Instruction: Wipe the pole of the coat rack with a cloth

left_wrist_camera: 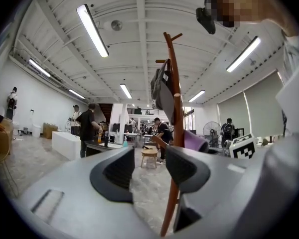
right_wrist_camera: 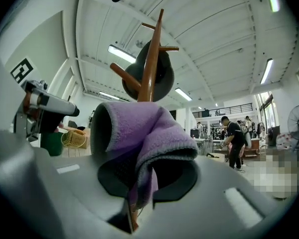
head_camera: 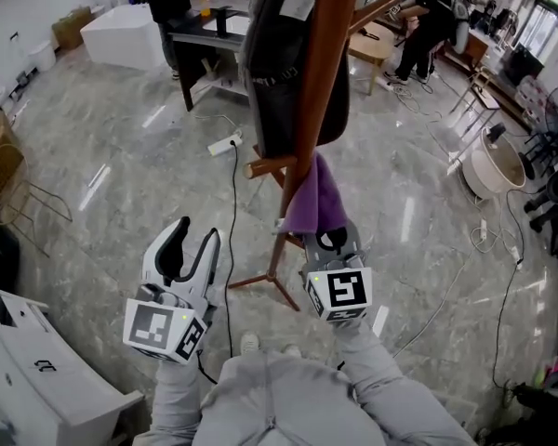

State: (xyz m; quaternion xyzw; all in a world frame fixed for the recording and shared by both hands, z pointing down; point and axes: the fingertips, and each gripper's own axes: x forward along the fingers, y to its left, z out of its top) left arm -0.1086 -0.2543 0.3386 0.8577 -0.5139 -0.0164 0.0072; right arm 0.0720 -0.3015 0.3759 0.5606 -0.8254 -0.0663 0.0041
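Note:
The brown coat rack pole (head_camera: 321, 82) slants down the middle of the head view, and a dark bag (head_camera: 279, 72) hangs from its pegs. A purple cloth (head_camera: 316, 198) is wrapped round the lower pole, and my right gripper (head_camera: 333, 242) is shut on it. In the right gripper view the cloth (right_wrist_camera: 139, 128) drapes over both jaws of that gripper (right_wrist_camera: 139, 176), with the pole (right_wrist_camera: 150, 63) rising behind it. My left gripper (head_camera: 195, 235) hangs open and empty to the left of the pole. Its own view (left_wrist_camera: 148, 171) shows the pole (left_wrist_camera: 178, 113) and cloth (left_wrist_camera: 194, 141) off to its right.
The rack's splayed legs (head_camera: 279, 286) stand on the marble floor near my feet. A white power strip (head_camera: 225, 144) and black cable lie left of the pole. A white cabinet (head_camera: 37, 379) is at lower left, a wicker chair (head_camera: 5, 179) at left. People and tables fill the back.

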